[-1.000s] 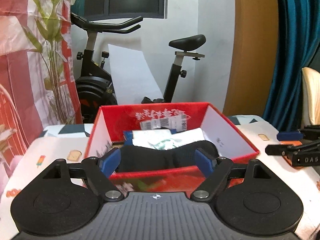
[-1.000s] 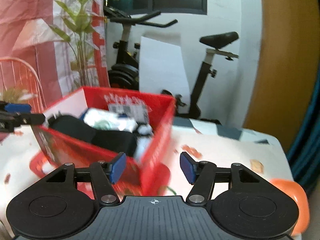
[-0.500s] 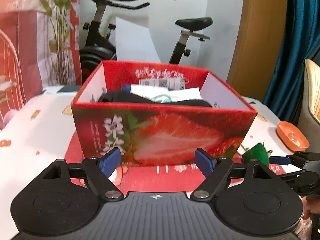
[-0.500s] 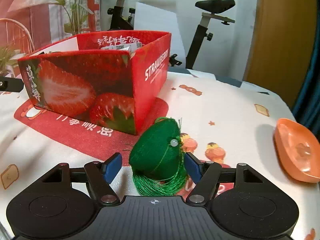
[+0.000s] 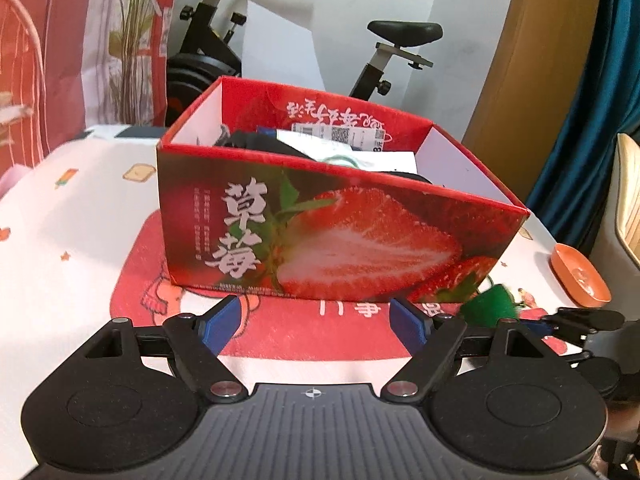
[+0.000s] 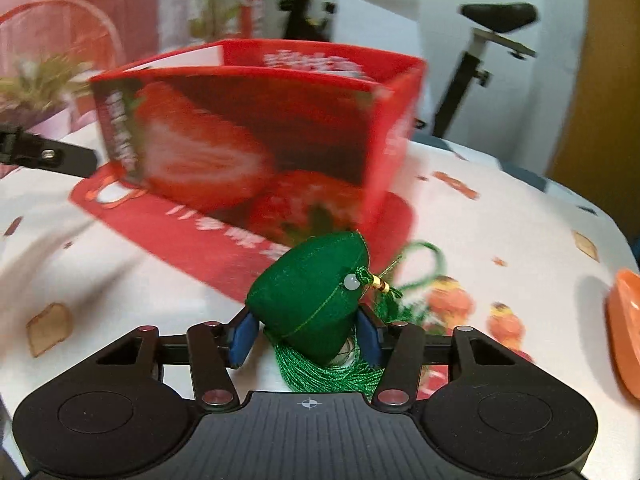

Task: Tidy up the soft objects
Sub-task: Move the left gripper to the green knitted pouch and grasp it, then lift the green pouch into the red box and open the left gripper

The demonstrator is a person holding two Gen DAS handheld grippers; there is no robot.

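Note:
A red strawberry-print box (image 5: 336,236) stands on the table, holding dark cloth and white packets (image 5: 344,152). My left gripper (image 5: 316,326) is open and empty, just in front of the box's near wall. My right gripper (image 6: 306,338) is shut on a green fabric sachet (image 6: 312,296) with a bead, cord and tassel, lifted slightly near the box's (image 6: 256,140) right front corner. The sachet also shows in the left wrist view (image 5: 490,304), at the lower right beside the box.
An orange dish (image 5: 580,276) lies on the table at the right (image 6: 624,320). The tablecloth (image 5: 72,248) is white with small prints and a red patch under the box. An exercise bike (image 5: 384,56) and a plant stand behind the table.
My right gripper closed on the green sachet and began lifting it; its view is now blurred with motion. My left gripper drew back a little from the box and stayed open.

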